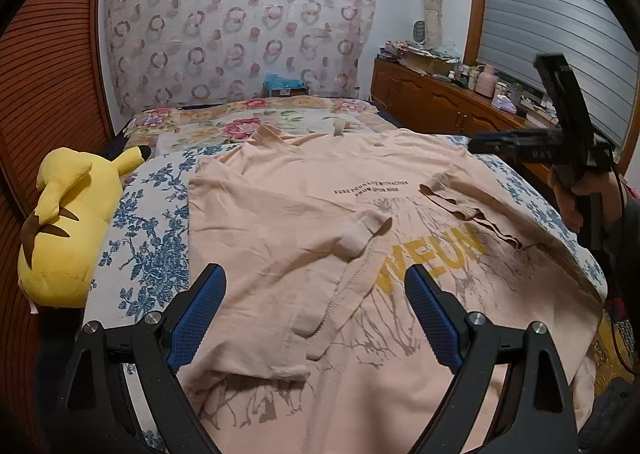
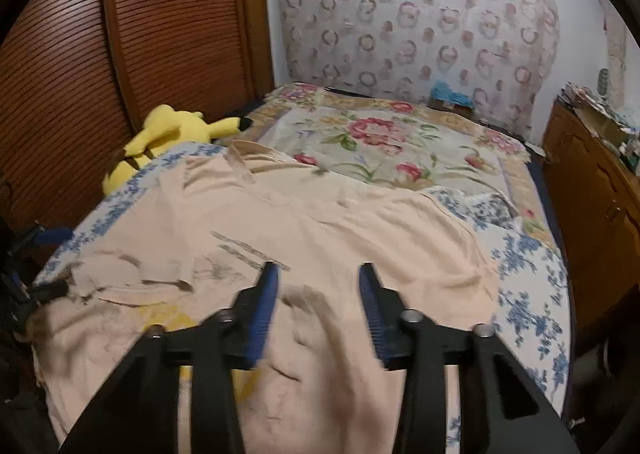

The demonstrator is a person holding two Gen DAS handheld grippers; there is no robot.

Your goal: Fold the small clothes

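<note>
A peach T-shirt (image 1: 288,222) with yellow lettering and a grey print lies spread on the bed, both sleeves folded inward over its front. It also shows in the right wrist view (image 2: 340,230). My left gripper (image 1: 314,274) is open and empty, hovering over the shirt's near part, above the folded left sleeve (image 1: 360,242). My right gripper (image 2: 318,274) is open and empty above the shirt's right half; it also shows in the left wrist view (image 1: 480,144), held in a hand above the shirt's far right edge.
A yellow plush toy (image 1: 64,222) lies at the bed's left edge by a wooden slatted door (image 1: 48,74). A floral quilt (image 1: 248,122) covers the far bed. A cluttered wooden cabinet (image 1: 432,98) stands at the right under a window.
</note>
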